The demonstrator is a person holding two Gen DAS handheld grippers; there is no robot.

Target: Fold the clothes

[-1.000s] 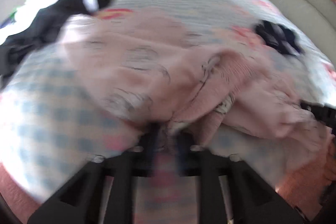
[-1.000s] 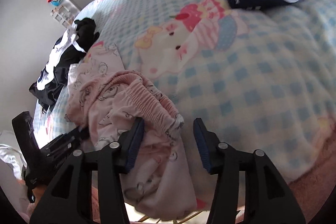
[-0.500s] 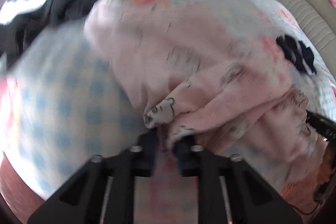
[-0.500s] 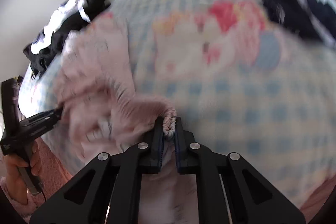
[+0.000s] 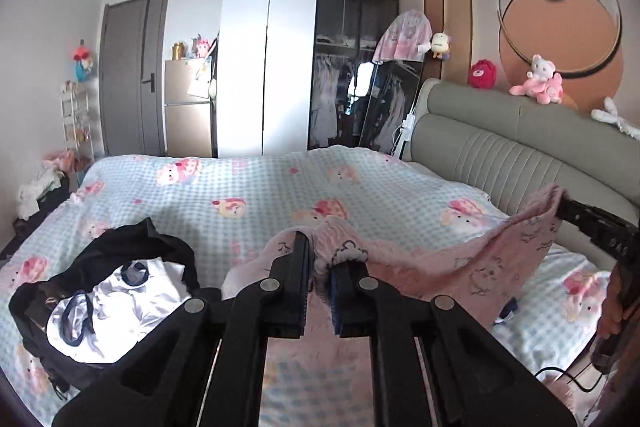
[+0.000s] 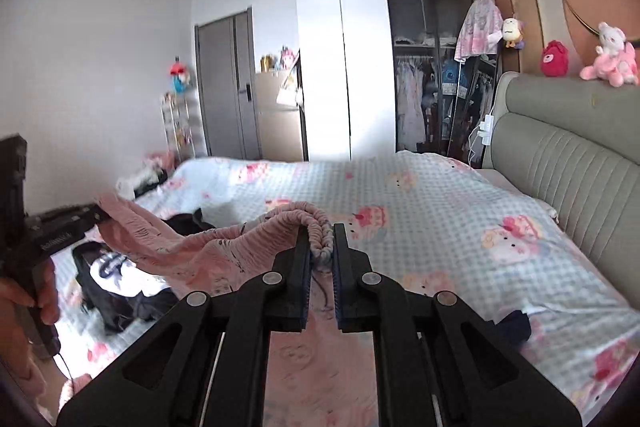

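Observation:
A pink printed garment with an elastic waistband (image 5: 460, 267) (image 6: 224, 247) hangs stretched in the air above the bed. My left gripper (image 5: 319, 259) is shut on one end of the waistband. At the other end, my right gripper (image 6: 321, 251) is shut on the gathered elastic. In the left wrist view the right gripper (image 5: 592, 227) appears at the right edge, pinching the far corner. The right wrist view has the left gripper (image 6: 60, 227) at its left edge, held by a hand (image 6: 24, 295). The garment's lower part drops out of sight below both grippers.
The bed (image 5: 260, 195) has a blue checked cartoon sheet and a grey padded headboard (image 5: 500, 155) on the right. A black and white clothes pile (image 5: 100, 299) lies at the left. A small dark folded item (image 6: 516, 325) sits near the right. Wardrobes (image 5: 280, 67) stand beyond.
Both grippers have lifted from the bed and spread apart, pulling the pink garment taut in the air. The right gripper, open a second ago, has shut on the waistband.

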